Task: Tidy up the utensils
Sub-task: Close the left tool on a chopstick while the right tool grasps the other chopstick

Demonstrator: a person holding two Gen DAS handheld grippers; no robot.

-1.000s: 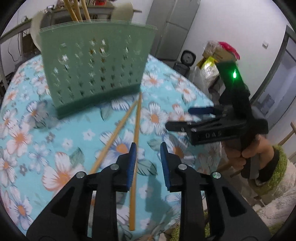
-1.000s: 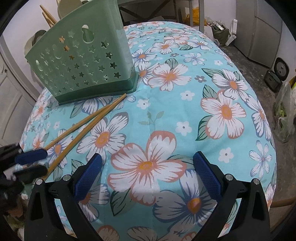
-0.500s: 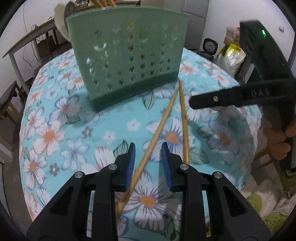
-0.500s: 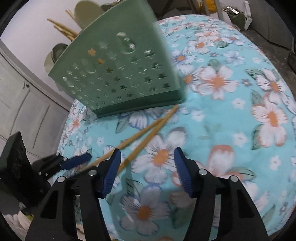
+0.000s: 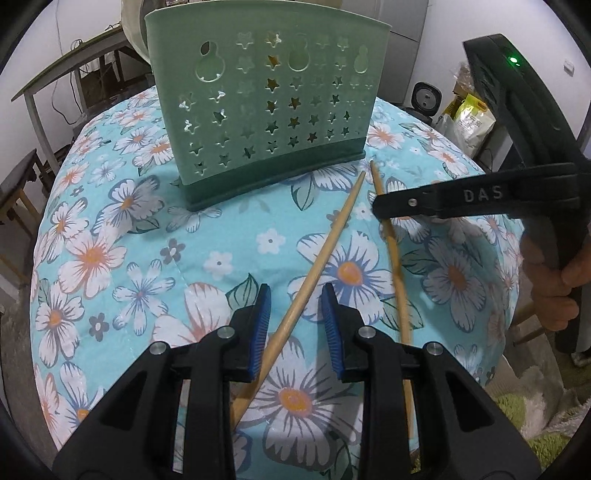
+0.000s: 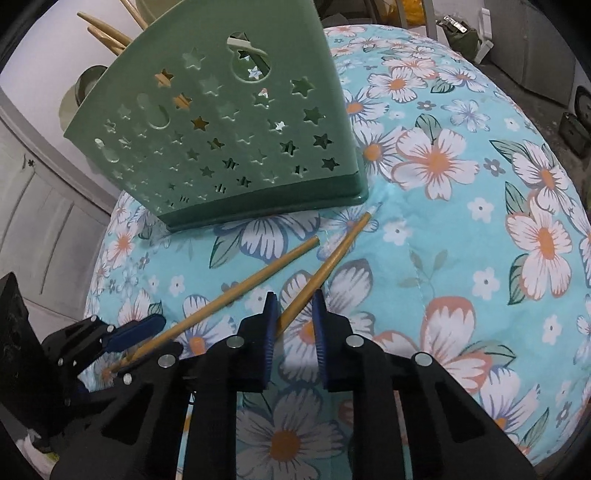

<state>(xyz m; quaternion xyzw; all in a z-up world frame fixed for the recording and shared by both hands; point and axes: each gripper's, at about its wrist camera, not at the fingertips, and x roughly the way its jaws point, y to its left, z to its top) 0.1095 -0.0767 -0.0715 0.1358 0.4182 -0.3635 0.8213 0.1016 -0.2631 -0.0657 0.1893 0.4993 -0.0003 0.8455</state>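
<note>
Two light bamboo chopsticks (image 5: 325, 254) (image 6: 325, 269) flat on floral-clothed surface (image 5: 110, 258), just before green star-punched plastic holder (image 5: 266, 107). Left gripper (image 5: 295, 321) narrowly spread, straddling one. Right gripper (image 6: 293, 325) just been closing, straddling other, pads apparently not pressing. Risk: thin stick rolling or pivoting from off-centre pinch.

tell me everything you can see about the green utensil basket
The green utensil basket looks like matte plastic, with a curved front wall punched with star holes and a few larger keyhole-shaped cutouts, over a darker green base band. It stands upright on the floral tablecloth, already holding chopsticks that stick out above its rim. Neither gripper touches it; two loose chopsticks lie just in front.
</note>
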